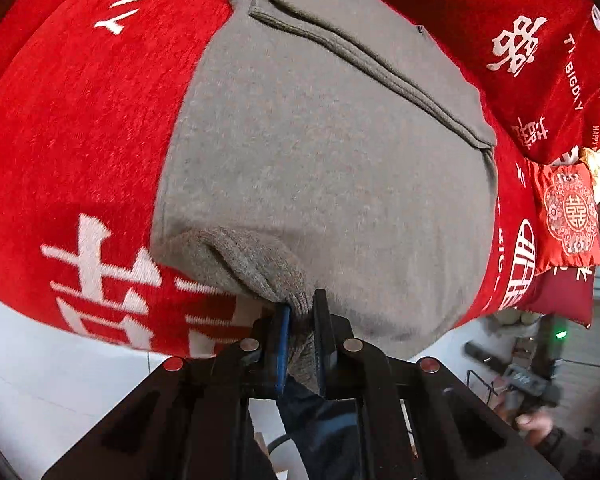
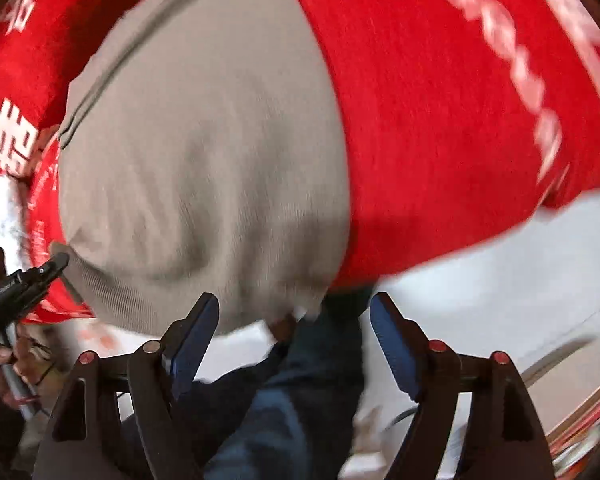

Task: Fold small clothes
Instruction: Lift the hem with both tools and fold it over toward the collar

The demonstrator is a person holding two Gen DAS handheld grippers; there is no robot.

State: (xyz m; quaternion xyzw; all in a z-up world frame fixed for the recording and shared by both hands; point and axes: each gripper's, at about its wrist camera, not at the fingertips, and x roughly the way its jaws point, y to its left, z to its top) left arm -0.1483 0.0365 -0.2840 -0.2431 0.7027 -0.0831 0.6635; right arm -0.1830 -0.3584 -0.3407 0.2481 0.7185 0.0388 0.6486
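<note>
Left wrist: red blanket [image 1: 80, 128] reads "BIGDAY".

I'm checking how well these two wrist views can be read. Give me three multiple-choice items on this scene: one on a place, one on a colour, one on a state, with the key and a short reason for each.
1. Where does the grey garment lie?
A. on the red blanket
B. on a wooden floor
C. inside a basket

2. What colour is the lettering on the blanket?
A. black
B. white
C. green

3. How do the two grippers stand?
A. both open and empty
B. left gripper shut on the garment's near edge, right gripper open
C. right shut on the garment, left open

Key: 1 A, red cloth shows on both sides of the garment. 2 B, the characters and letters are white on red. 3 B, the left fingers pinch a fold of grey knit, while the right fingers stand wide apart with nothing pressed between them.
</note>
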